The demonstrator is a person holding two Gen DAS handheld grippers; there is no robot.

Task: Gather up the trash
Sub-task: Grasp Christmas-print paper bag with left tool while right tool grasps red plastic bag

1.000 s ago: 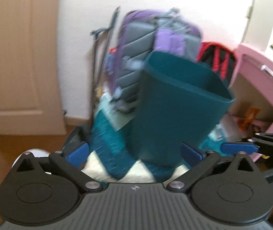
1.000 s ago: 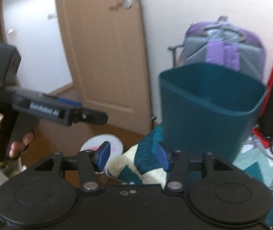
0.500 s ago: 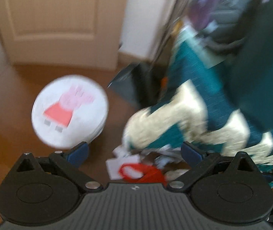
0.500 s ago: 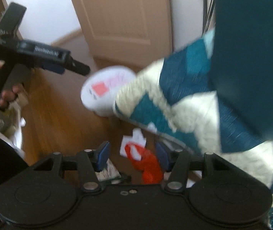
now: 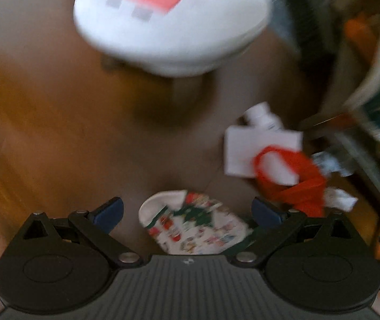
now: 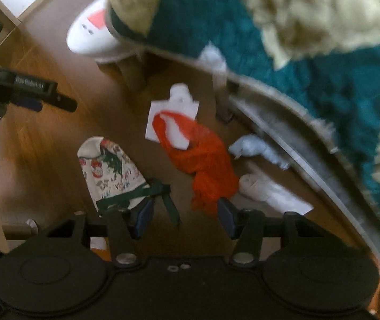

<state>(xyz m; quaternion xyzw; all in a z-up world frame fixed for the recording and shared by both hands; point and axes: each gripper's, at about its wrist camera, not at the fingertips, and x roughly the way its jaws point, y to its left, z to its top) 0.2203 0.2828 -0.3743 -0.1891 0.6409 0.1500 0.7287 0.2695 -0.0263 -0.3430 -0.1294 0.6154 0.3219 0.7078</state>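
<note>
Now you're holding both claws agape: left claw [image 5: 187,210] over the printed white pouch [image 5: 192,226], right claw [image 6: 183,213] just beside the crumpled red plastic bag [image 6: 206,160].

Brown wooden floor [image 6: 43,144]; teal-and-cream blanket [image 6: 310,40] overhangs a bed edge.

Brown wooden floor [image 6: 43,144], white paper sheet [image 6: 174,106] lying flat, crumpled orange-red plastic bag [image 6: 206,157] partly over it, printed white cloth pouch with green ribbon [image 6: 110,173] near, crumpled white tissues [image 6: 259,149] beside the bag, round white stool [image 5: 168,24] standing behind.
</note>
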